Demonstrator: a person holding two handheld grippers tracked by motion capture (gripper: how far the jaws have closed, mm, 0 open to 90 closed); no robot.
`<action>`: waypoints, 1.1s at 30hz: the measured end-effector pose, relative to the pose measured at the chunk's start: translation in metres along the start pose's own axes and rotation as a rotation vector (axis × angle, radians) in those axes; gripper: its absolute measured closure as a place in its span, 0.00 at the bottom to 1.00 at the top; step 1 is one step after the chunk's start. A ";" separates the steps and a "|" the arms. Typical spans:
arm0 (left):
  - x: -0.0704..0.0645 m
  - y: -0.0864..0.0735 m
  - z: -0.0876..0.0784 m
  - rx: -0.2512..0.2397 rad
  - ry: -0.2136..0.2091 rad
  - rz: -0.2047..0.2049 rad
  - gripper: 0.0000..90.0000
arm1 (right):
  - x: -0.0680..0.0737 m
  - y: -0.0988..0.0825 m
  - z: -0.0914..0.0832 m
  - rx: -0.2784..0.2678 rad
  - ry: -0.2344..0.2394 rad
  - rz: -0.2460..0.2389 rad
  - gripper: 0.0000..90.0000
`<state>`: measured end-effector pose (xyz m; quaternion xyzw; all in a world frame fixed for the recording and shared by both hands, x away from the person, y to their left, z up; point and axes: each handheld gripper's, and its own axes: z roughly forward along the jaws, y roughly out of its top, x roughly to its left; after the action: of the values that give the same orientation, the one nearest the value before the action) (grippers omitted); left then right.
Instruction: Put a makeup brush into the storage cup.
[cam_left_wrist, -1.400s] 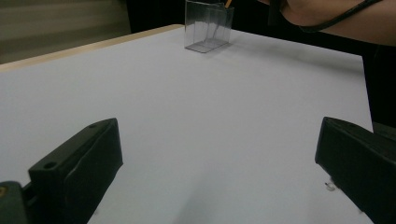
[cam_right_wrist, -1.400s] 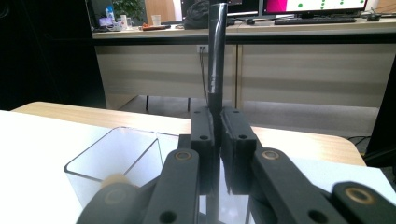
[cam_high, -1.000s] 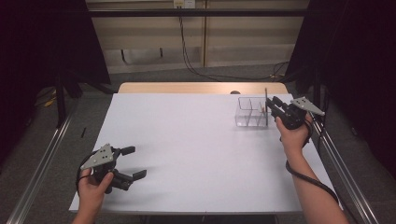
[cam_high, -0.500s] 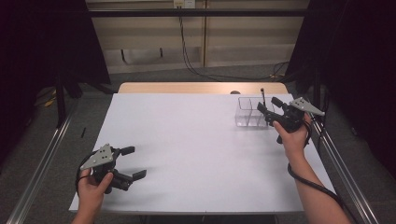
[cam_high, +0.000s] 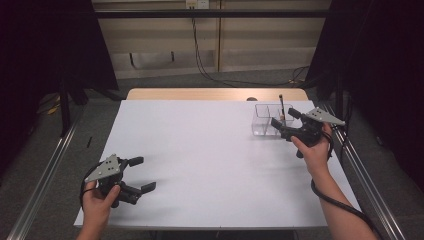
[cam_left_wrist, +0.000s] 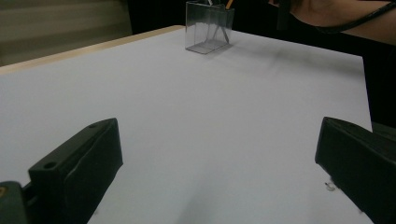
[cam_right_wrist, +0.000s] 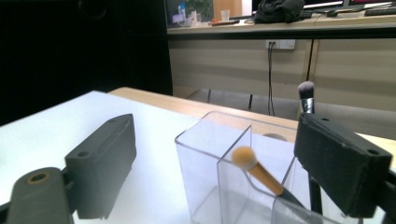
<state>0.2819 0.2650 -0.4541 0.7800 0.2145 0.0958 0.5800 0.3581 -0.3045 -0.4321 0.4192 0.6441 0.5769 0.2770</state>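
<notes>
Now the clear plastic organizer (cam_high: 271, 120) sits at the far right of the white bench (cam_high: 210, 160), a boxy holder with thin see-through walls and inner dividers. In the right gripper view its compartments (cam_right_wrist: 233, 172) look glossy and square-cornered. Two makeup brushes stand in it: one with a rounded orange-tan tip (cam_right_wrist: 244, 157) on an orange ferrule and dark handle, leaning left across a compartment; the other, a dark-handled brush with a small pale bristle head (cam_right_wrist: 306, 89), rises upright behind the right jaw. In the high view that upright brush (cam_high: 281, 106) pokes above the organizer rim.

Right gripper (cam_high: 284, 121), matte black with a grey three-cornered plate, is just beside the organizer, jaws apart around its near side. Nothing is pinched; it is released. Its jaws have just been opening, with the organizer wall and the brush between them but not pressed. Compared with the earlier frames, the upright brush is out of the jaws and standing in the organizer, and the hand sits a little lower and closer to the person.

Left gripper (cam_high: 141, 174) rests at the near left bench edge, jaws wide, released, over bare matte white surface; it has not shifted.
</notes>
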 end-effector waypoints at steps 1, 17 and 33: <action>0.000 0.000 0.000 0.001 0.001 0.001 0.01 | 0.001 0.000 0.000 0.001 0.001 -0.003 0.12; 0.000 0.001 0.003 0.004 -0.005 0.003 0.01 | 0.009 -0.002 -0.008 0.028 0.036 -0.033 0.07; 0.001 0.002 0.008 0.001 -0.017 0.002 0.01 | 0.015 -0.003 -0.012 0.042 0.058 -0.057 0.05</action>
<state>0.2865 0.2580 -0.4548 0.7812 0.2089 0.0899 0.5814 0.3394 -0.2977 -0.4313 0.3893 0.6756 0.5670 0.2656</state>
